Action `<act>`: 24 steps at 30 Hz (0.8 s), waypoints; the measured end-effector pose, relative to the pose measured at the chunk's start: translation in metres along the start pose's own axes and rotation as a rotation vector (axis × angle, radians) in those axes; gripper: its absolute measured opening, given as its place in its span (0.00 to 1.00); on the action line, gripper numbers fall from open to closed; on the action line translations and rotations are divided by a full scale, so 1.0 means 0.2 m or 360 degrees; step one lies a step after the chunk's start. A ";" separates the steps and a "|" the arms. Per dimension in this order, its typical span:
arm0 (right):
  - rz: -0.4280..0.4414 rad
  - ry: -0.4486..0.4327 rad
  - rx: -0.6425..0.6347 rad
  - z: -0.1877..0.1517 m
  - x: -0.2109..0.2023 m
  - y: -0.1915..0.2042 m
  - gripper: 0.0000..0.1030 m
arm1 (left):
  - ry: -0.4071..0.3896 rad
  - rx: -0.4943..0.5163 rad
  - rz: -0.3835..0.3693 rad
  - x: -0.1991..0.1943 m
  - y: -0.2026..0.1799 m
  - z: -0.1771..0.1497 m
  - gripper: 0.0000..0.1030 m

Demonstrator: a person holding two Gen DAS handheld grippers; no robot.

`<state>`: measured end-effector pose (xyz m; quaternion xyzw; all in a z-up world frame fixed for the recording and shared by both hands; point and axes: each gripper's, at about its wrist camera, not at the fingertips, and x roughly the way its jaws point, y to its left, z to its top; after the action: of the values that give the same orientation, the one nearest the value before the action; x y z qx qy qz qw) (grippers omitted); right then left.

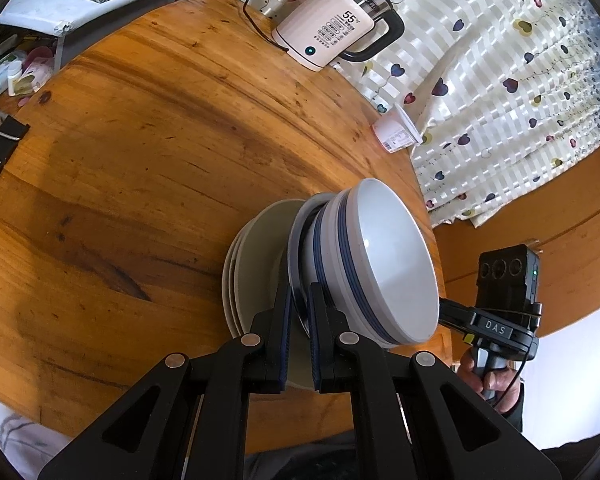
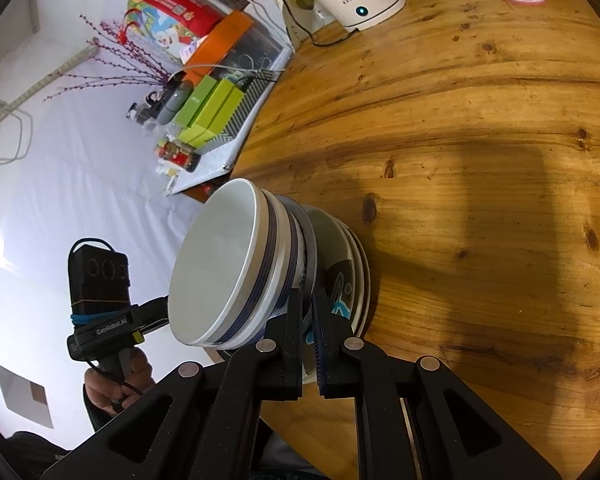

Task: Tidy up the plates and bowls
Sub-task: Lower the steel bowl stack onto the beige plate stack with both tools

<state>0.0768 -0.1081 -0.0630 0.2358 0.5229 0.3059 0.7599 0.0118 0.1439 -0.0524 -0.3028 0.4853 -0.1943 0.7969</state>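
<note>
My left gripper [image 1: 299,308] is pinched on the thin rim of a plate [image 1: 296,240] that carries two nested white bowls with blue bands [image 1: 380,264], and my right gripper [image 2: 309,312] clamps the same plate's rim from the opposite side, so the load hangs between both tools. Under it, on the round wooden table [image 1: 140,160], lies a stack of pale plates [image 1: 252,264]; from the right wrist view the top one shows a blue print, though I cannot tell whether the carried plate touches that stack or sits just above it. My right hand [image 1: 496,380] grips its handle beyond the bowls. Farther across the table stand a white electric kettle [image 1: 332,28] showing 55 and a small yogurt cup [image 1: 396,132], beside a heart-patterned curtain [image 1: 500,80].
</note>
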 end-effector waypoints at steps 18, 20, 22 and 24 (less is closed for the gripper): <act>-0.0058 -0.0043 -0.0056 -0.05 -0.07 0.02 0.12 | -0.0116 0.0106 0.0126 -0.01 -0.05 -0.02 0.10; -0.0067 -0.0053 -0.0078 -0.06 -0.08 0.04 0.16 | -0.0131 0.0120 0.0146 -0.01 -0.06 -0.03 0.10; -0.0076 -0.0070 -0.0108 -0.08 -0.10 0.06 0.21 | -0.0142 0.0134 0.0163 -0.02 -0.08 -0.04 0.10; -0.0079 -0.0088 -0.0132 -0.09 -0.11 0.08 0.30 | -0.0154 0.0154 0.0186 -0.02 -0.09 -0.05 0.10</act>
<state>0.0496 -0.1115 -0.0436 0.1995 0.4943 0.3015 0.7906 0.0004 0.1299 -0.0405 -0.2441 0.4532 -0.1558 0.8431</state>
